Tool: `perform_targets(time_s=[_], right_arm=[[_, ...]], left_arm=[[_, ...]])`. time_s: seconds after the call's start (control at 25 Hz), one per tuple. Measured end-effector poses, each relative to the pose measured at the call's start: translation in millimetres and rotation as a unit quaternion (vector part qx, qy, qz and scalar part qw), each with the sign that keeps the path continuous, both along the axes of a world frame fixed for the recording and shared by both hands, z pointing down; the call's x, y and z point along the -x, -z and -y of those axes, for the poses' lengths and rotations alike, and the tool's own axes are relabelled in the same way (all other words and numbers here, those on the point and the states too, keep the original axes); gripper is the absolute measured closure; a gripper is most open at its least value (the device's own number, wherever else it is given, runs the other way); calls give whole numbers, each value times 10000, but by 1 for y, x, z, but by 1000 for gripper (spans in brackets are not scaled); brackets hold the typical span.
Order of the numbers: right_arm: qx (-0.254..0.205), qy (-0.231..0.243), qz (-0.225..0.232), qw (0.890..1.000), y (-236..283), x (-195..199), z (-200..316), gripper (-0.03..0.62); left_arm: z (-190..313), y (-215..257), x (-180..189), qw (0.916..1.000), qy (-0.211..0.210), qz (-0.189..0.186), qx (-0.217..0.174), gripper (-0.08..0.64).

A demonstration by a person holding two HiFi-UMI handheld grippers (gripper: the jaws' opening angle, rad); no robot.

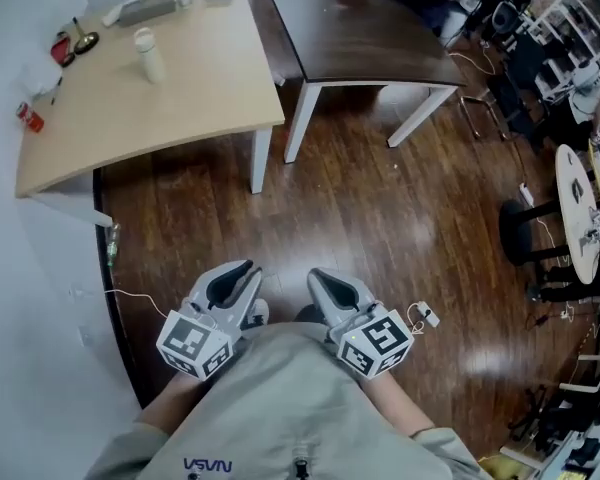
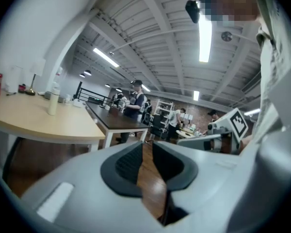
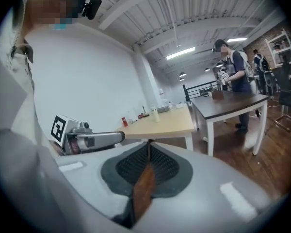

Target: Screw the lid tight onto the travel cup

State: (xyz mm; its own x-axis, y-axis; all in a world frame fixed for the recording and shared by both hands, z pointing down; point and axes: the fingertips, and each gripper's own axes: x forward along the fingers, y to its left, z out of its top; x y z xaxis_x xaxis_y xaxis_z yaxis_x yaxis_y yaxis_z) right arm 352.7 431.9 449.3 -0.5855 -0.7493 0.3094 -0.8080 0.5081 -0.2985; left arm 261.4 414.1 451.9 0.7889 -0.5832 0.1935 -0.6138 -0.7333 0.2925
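Both claws hung at my waist, well away from the job: left gripper [image 1: 238, 273] jaws a crack apart w/ nothing between, right gripper [image 1: 325, 280] pressed fully together, empty too. The tall off-white cylindrical travel cup [image 1: 150, 60] stood upright on the pale wooden table [image 1: 210, 88]. Prob light, slick & tippy imo, so I'd clamp the body mid-height and twist the lid [image 1: 143, 36] by its rim.
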Motion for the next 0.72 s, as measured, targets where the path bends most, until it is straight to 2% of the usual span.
perform_targets(time_s=[0.32,0.52,0.72], right_arm=[[8,973,-2,9953,4,71,37,592],[63,1465,15,9892,-7,111,67,592],[94,1814,210,9831,-14,139,126,592]], left_arm=[[9,-9,80,9935,1109,15,260,494],[25,-18,126,9846,1714,79,346,494],[70,-24,157,9742,2204,208,429,494]])
